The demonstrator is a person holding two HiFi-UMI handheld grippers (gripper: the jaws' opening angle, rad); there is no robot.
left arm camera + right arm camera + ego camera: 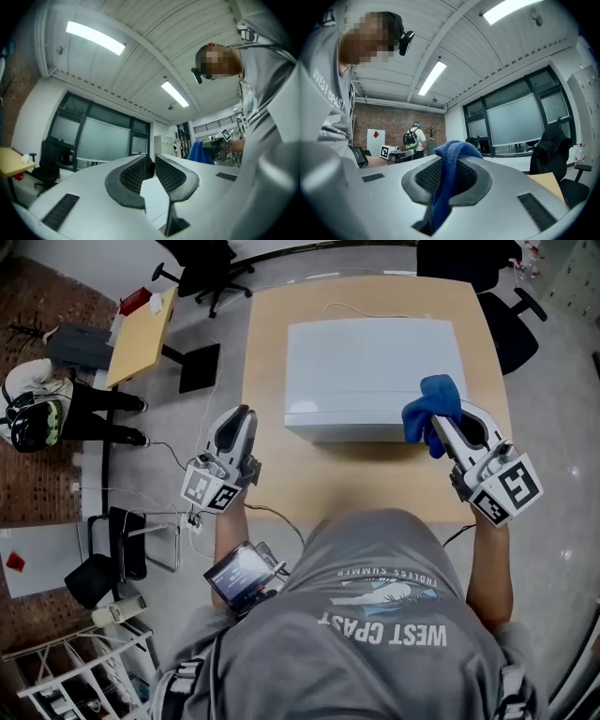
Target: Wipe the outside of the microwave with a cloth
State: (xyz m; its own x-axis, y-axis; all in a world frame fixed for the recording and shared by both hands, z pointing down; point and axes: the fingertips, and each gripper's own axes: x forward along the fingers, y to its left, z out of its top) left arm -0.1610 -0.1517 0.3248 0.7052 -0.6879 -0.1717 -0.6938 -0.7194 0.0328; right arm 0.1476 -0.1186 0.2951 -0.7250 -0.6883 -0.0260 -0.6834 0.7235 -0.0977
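My right gripper [439,427] is the one that matters here. Its jaws are pinched on the blue cloth [433,407], and in the right gripper view [450,176] the cloth [457,150] bunches up out of the tips and hangs down between the pads. The white microwave [370,367] sits on the table [281,324] straight ahead of me, with its long side running left to right across my front and its face turned toward me. The cloth is up at the front right corner of the microwave. Whether it is pressing on the casing I cannot tell. From that corner, nearly all of the box lies to the left of my right jaws, so I judge the wipe should travel leftward along the long axis. My left gripper [236,423] is off the front left corner, apart from the microwave. Its jaws [151,171] are nearly together with a thin gap and nothing in it.
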